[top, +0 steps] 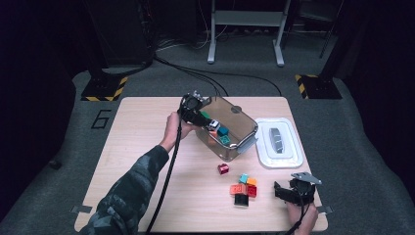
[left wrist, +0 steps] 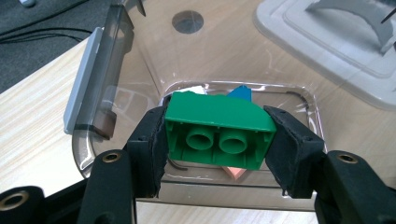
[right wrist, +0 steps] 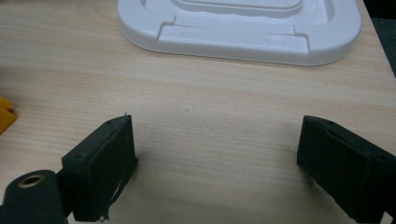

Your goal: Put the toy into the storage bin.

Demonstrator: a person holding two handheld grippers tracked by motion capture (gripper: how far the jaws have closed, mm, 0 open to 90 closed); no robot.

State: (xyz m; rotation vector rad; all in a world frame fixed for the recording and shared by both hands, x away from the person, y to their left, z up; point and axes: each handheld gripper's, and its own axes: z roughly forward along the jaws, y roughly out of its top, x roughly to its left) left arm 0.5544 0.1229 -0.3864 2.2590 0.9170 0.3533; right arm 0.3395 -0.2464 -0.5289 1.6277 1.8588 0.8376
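Observation:
My left gripper (left wrist: 215,135) is shut on a green brick (left wrist: 217,128), its hollow underside facing the camera, held over the open mouth of a clear plastic box (left wrist: 116,60). In the high view the left gripper (top: 200,116) sits at the near-left rim of the clear box (top: 244,127), which holds teal, orange and white bricks (top: 222,132). My right gripper (right wrist: 217,158) stands open over bare table; in the high view the right gripper (top: 291,192) rests near the front right edge. Loose bricks (top: 243,188) lie on the wooden table (top: 147,147).
The box's white lid (top: 279,143) lies flat to the right of the box; the white lid (right wrist: 243,28) lies ahead of my right gripper. A lone red brick (top: 223,169) sits in front of the box. A yellow brick edge (right wrist: 5,112) shows at the left.

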